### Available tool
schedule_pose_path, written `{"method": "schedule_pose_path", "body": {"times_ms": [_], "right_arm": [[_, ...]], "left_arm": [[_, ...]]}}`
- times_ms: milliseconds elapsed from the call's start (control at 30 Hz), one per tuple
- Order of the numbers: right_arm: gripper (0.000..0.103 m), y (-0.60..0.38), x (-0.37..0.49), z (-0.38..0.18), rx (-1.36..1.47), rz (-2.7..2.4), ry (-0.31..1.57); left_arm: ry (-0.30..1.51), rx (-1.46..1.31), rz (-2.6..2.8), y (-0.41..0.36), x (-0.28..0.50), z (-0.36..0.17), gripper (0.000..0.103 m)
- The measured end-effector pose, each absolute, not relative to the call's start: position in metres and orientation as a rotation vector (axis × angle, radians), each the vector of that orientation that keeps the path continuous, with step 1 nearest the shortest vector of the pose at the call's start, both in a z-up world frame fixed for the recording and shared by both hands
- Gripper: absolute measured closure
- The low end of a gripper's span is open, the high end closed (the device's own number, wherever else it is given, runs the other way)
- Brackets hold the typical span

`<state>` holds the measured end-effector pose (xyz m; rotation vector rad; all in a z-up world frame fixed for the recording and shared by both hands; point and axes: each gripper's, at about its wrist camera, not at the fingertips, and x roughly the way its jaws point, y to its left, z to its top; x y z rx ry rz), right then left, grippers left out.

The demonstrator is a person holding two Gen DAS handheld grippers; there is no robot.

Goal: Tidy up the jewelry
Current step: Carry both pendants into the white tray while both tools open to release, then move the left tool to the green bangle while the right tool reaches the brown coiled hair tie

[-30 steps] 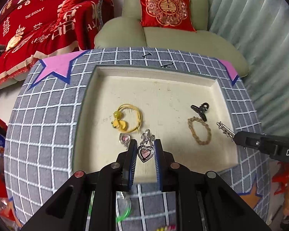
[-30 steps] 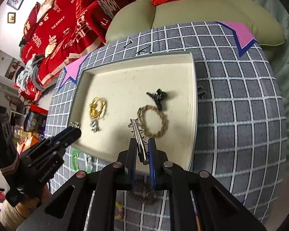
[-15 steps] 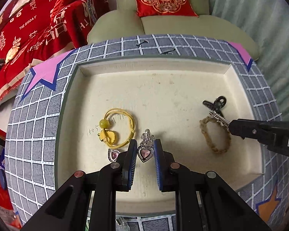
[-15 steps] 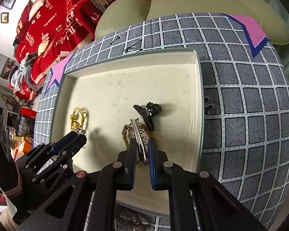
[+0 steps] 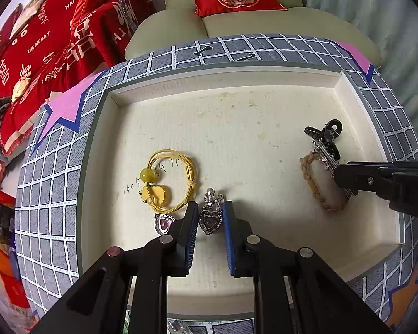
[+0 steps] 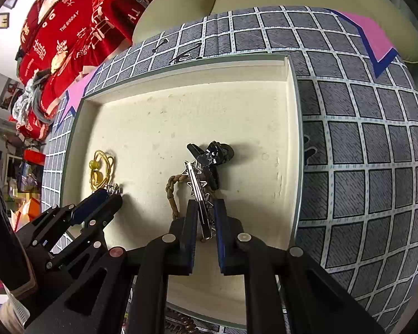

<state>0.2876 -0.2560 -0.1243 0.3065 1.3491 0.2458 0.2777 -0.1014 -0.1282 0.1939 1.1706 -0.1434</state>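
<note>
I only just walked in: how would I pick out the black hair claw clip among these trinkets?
Find the cream tray on the grey checked cloth. At its right end a tan braided ring lies flat; the black claw clip sits at that ring's far end. It is the tray's only black piece.

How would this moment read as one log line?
left fingers: gripping heart earring | right fingers: loose around star hair clip | place: cream tray
</note>
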Motion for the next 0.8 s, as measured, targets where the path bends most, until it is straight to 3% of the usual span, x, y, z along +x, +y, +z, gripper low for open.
{"method": "schedule_pose_path", "body": {"times_ms": [67, 100, 200, 233, 267, 300, 333, 500, 733, 800], "right_arm": [[0.074, -0.256, 0.289, -0.125, 0.320, 0.241, 1.352], [0.063, -0.258, 0.289, -0.124, 0.332, 0.243, 1.349], [0.058, -0.263, 0.288, -0.119, 0.390, 0.255, 1.329], [0.056, -0.265, 0.287, -0.116, 0.405, 0.256, 1.321], [0.056, -0.266, 0.287, -0.114, 0.414, 0.256, 1.313], [0.055, -0.267, 0.286, -0.109, 0.421, 0.255, 1.302], [0.055, -0.268, 0.285, -0.107, 0.424, 0.255, 1.296], [0.054, -0.271, 0.276, -0.091, 0.437, 0.252, 1.268], [0.024, -0.276, 0.254, -0.080, 0.490, 0.246, 1.246], [0.024, -0.279, 0.245, -0.078, 0.506, 0.235, 1.246]], "left_arm": [[1.176, 0.186, -0.150, -0.102, 0.278, -0.128, 0.075], [1.177, 0.182, -0.151, -0.102, 0.277, -0.127, 0.075], [1.169, 0.180, -0.154, -0.102, 0.276, -0.123, 0.075], [1.165, 0.181, -0.153, -0.102, 0.275, -0.122, 0.070], [1.163, 0.181, -0.152, -0.100, 0.276, -0.121, 0.033], [1.157, 0.178, -0.145, -0.099, 0.275, -0.119, 0.011], [1.132, 0.175, -0.128, -0.097, 0.273, -0.114, 0.000], [1.103, 0.172, -0.127, -0.095, 0.272, -0.103, 0.000], [1.066, 0.158, -0.111, -0.078, 0.255, -0.083, 0.000], [1.067, 0.152, -0.108, -0.072, 0.246, -0.080, 0.000]]}}
